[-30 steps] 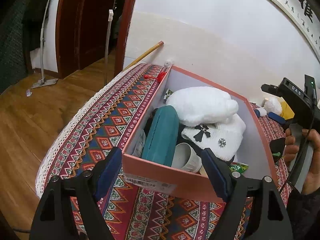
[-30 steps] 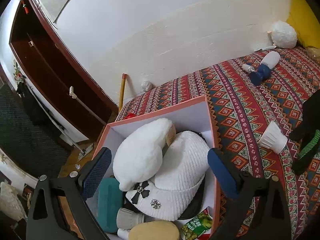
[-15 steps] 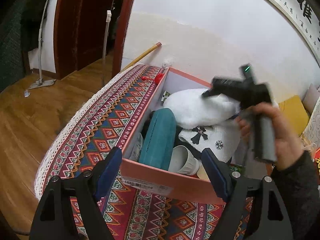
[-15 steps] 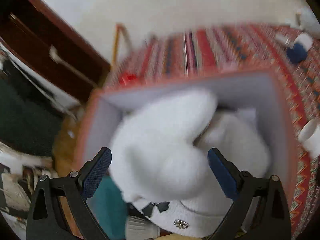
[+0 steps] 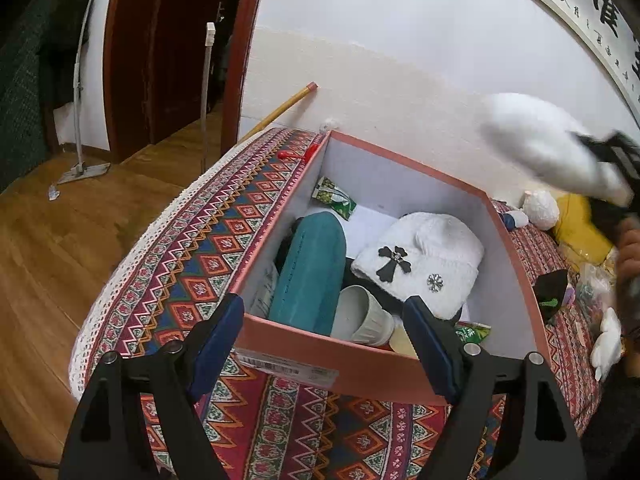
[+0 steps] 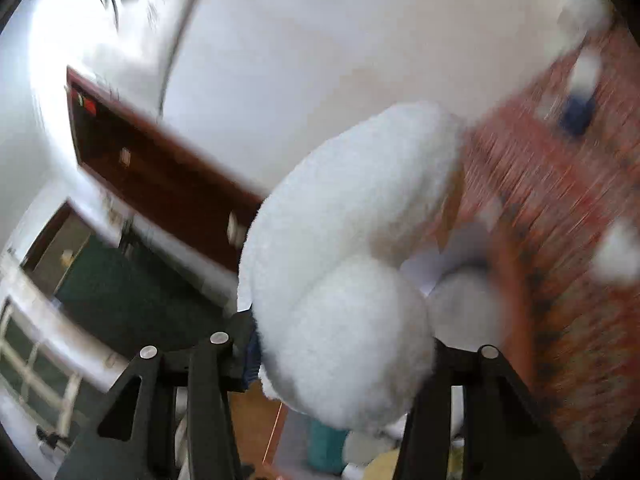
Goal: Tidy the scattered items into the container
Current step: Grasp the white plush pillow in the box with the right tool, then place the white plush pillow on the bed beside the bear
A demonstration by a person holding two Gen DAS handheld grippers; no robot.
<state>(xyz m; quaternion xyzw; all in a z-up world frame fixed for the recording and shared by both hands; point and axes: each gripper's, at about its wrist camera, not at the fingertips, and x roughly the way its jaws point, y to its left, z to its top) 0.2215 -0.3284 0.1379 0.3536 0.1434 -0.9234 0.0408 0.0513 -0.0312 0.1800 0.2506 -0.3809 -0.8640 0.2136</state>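
The white fluffy plush sits between the fingers of the right gripper, whose jaws are closing on it; it bulges past both sides of them and fills the middle of the right wrist view. That view is heavily blurred, so little else reads there beyond a smear of red patterned cloth and a dark wooden door. The left wrist view gives the wider scene: the same plush hangs in the air above and to the right of the pink box, clear of its rim, with a hand at the frame's right edge.

Inside the box lie a white knit hat with a black cross on it, a teal pouch along the left wall, a pale ribbed cup on its side, and a green snack packet at the far end. The left gripper stands wide and empty, its blue pads either side of the box's near wall.

The box rests on a red patterned cloth with a white lace edge. Beyond are a wooden floor, a white wall and a dark red door frame.
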